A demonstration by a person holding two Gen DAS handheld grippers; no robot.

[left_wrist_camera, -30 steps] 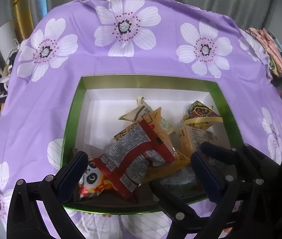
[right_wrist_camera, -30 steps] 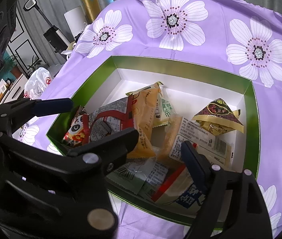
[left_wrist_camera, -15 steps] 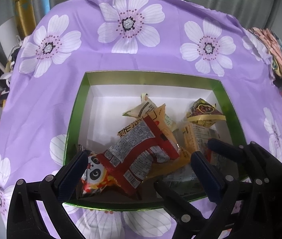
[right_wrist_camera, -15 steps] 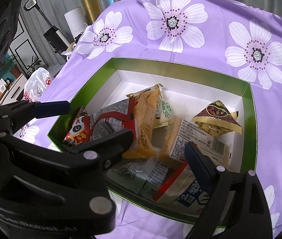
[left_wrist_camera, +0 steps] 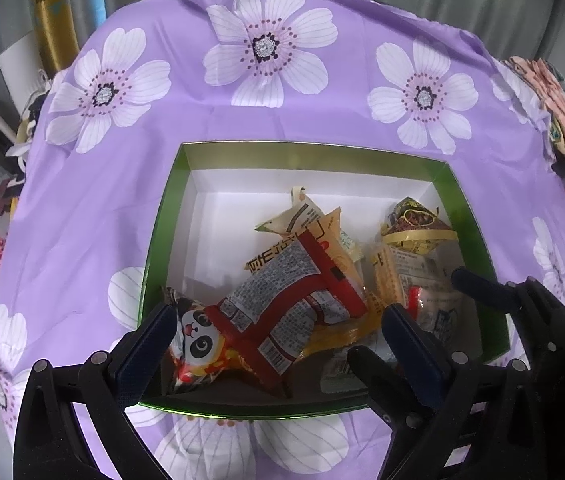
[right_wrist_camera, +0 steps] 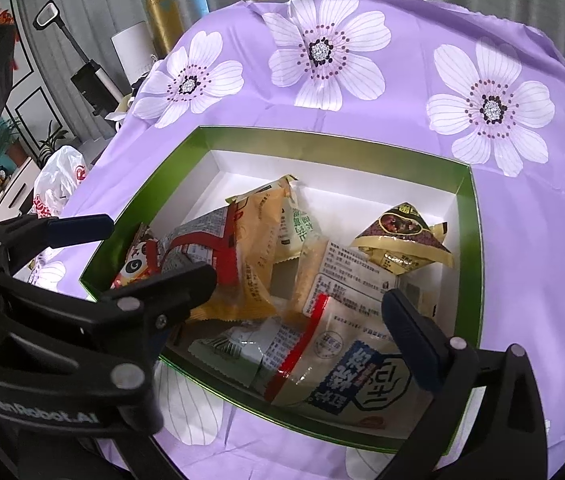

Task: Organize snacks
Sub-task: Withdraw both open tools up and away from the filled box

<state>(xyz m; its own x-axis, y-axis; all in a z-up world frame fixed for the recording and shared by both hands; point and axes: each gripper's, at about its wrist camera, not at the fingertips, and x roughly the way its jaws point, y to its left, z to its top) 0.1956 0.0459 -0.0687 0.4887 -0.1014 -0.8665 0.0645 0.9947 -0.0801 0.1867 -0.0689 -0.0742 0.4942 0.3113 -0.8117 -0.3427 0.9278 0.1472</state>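
The snacks are lying heaped in a green box (left_wrist_camera: pixel 159 236) with a white floor, and the box is sitting on a surface (left_wrist_camera: pixel 82 208) draped in purple cloth with white flowers. A red packet (left_wrist_camera: pixel 294 304) is lying between the left gripper's (left_wrist_camera: pixel 278 336) fingers, just ahead of them, with a panda packet (left_wrist_camera: pixel 198 344) right beside the left finger (left_wrist_camera: pixel 142 344). The pads are standing apart and, as far as the fisheye view shows, not pressing on either packet. A yellow packet (left_wrist_camera: pixel 338 240) is lying under the red one, and a cream packet (left_wrist_camera: pixel 294 216) is poking out beyond it.

The right gripper's (right_wrist_camera: pixel 298 300) fingers are opening wide over the near corner of the box. Between and just below them a clear pouch (right_wrist_camera: pixel 338 360) with blue lettering is resting loose, touched by neither pad. A gold triangular packet (right_wrist_camera: pixel 406 240) is sitting past the right finger (right_wrist_camera: pixel 414 328), toward the far right wall. A pale labelled packet (right_wrist_camera: pixel 346 272) is lying between it and the yellow one.

Off the surface, left of the fingers, a white plastic bag (right_wrist_camera: pixel 58 184) is slumping near the furniture.
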